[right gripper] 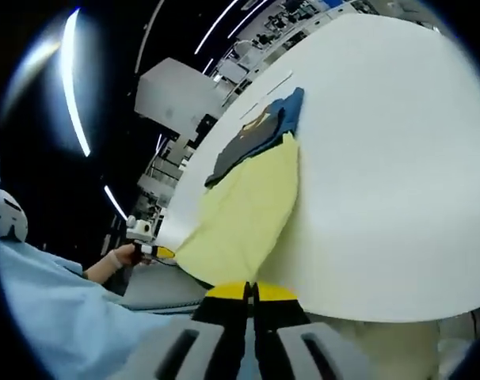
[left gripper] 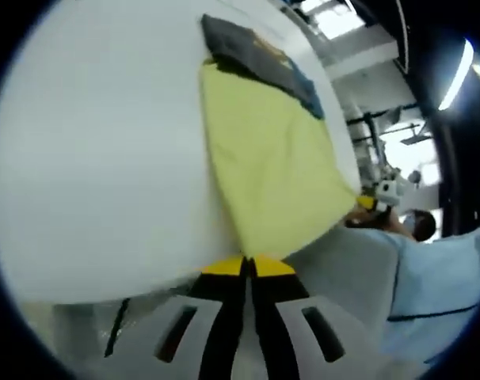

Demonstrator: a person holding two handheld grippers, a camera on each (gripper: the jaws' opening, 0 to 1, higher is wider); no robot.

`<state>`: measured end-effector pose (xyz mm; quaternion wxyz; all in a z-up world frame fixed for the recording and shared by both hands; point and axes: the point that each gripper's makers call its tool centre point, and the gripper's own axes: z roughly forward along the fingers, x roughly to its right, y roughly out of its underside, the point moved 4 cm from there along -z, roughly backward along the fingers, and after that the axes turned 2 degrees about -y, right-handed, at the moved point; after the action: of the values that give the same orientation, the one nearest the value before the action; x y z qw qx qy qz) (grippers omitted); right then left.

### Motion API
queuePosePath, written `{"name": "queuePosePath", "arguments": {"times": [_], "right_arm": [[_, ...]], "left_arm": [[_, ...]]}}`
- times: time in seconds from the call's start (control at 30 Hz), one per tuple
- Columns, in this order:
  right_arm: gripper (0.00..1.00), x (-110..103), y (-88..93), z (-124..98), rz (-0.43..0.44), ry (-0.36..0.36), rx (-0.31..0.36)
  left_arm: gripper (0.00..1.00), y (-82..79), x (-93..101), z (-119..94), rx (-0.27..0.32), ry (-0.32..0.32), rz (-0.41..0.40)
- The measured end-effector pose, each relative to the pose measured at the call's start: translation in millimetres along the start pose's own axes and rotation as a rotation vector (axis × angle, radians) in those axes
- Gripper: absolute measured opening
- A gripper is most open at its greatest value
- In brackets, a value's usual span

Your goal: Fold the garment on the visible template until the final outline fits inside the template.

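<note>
Jaws of the left gripper are pinched together on the near corner of the yellow garment, and the right gripper is likewise clamped on the opposite near corner. Held low at the near table edge, both stretch the thin, limp cloth, which looks light and likely to sag unless kept by its corners. Farther off, the garment's far edge overlaps a dark folded cloth.

White table, ceiling light strips, pale blue sleeve
</note>
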<state>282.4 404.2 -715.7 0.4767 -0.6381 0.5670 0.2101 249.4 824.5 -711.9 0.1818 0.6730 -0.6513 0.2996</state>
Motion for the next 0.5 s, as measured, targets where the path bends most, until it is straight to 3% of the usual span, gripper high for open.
{"name": "queuePosePath", "arguments": {"times": [0.13,0.23,0.33,0.5], "right_arm": [[0.00,1,7.6,-2,0.013,0.006,-0.025],[0.00,0,5.8,-3,0.027,0.004,-0.023],[0.00,-6,-1.2,-3,0.041,-0.012,-0.017],[0.00,-24,-30.4,-4,0.080,-0.090,0.053]], "left_arm": [[0.00,10.7,0.8,4,-0.058,0.004,0.003],[0.00,11.8,1.0,4,-0.064,0.015,0.001],[0.00,6.9,2.6,0,-0.044,0.032,-0.012],[0.00,-19.5,14.5,-15,0.063,0.117,-0.048]]}}
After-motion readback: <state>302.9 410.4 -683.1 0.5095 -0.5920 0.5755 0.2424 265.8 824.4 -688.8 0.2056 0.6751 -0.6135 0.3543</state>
